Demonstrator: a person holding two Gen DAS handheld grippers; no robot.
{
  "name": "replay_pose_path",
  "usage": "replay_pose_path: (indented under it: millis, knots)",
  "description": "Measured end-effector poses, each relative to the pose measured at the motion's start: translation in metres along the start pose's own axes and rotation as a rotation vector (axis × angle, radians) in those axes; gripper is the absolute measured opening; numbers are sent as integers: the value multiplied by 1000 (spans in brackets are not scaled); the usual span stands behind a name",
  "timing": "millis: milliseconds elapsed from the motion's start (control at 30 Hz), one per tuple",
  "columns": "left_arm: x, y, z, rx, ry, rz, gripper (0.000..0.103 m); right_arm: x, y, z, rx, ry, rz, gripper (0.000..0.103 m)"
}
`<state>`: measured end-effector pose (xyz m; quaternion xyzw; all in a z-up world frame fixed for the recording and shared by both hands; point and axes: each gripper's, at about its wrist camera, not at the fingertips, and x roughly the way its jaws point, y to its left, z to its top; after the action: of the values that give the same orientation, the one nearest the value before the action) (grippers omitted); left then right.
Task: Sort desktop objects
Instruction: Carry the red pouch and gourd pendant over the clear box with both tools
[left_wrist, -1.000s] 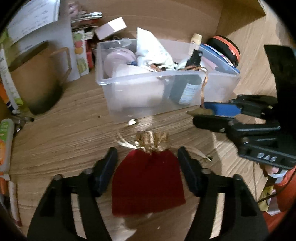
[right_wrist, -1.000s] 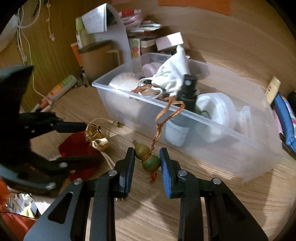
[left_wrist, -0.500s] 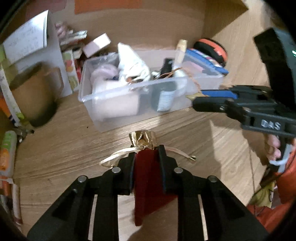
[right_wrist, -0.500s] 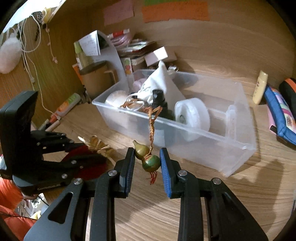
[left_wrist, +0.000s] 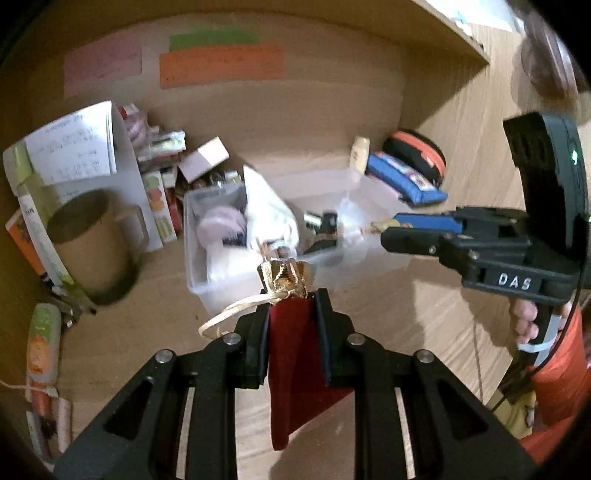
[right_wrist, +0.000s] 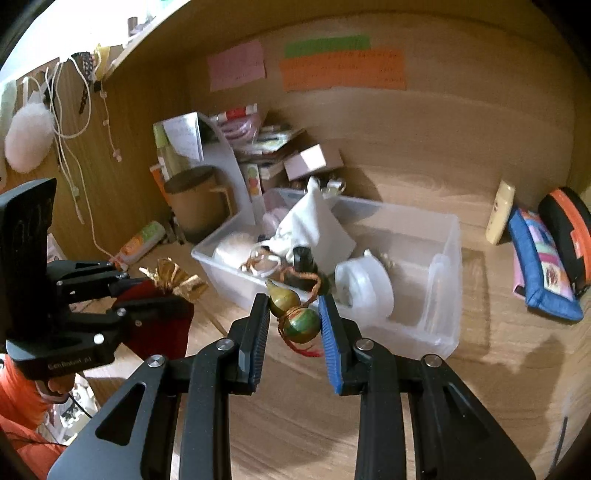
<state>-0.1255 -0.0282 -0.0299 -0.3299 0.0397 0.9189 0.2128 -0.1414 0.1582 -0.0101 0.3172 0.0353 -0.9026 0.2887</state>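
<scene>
Desk: wooden desk (right_wrist: 461, 387), walled at back and sides; front right stretch bare.
Bin: clear plastic storage bin (right_wrist: 443, 295) mid-desk, right half nearly vacant.
Left gripper (left_wrist: 291, 314): clenched on red velvet pouch with gold top (left_wrist: 295, 362), lifted off the desk.
Right gripper (right_wrist: 293, 314): grasping green-and-tan gourd charm (right_wrist: 291, 314), before the bin's front wall.

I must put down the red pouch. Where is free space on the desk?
Bare wood lies in front of the clear bin and between the bin and the blue pencil case. The back-left corner around the brown mug is crowded.
</scene>
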Motion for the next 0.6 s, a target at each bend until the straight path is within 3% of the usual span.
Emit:
replay_pose_path:
  millis: [300,600]
  knots:
    - [-10,18,43,-26,-87,11,21,1,-15,20,-8,-23,-32,25]
    - [9,29,69,-37,-99,14,21,10,-32,41,-10,-28,-66,25]
